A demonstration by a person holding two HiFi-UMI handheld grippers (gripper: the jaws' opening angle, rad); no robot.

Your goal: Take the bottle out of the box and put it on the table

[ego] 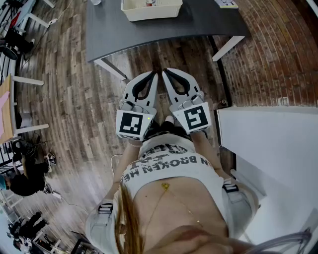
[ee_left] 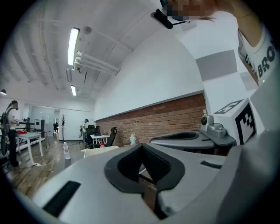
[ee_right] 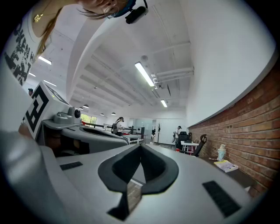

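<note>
A cream box (ego: 144, 15) stands at the far middle of the dark grey table (ego: 198, 22). In the left gripper view the box (ee_left: 98, 151) shows small and far off, with a red bottle cap (ee_left: 102, 145) just above its rim. The rest of the bottle is hidden. Both grippers are held level and side by side close to my body, short of the table. My left gripper (ego: 155, 74) (ee_left: 141, 145) is shut with nothing in it. My right gripper (ego: 164, 71) (ee_right: 141, 144) is shut and also holds nothing.
A clear bottle (ee_left: 66, 151) stands on the table to the left of the box. A booklet (ee_right: 225, 166) and a small pale figure (ee_right: 222, 152) lie at the table's right end. White table legs (ego: 112, 69) slant outward. A white block (ego: 268, 149) stands to my right.
</note>
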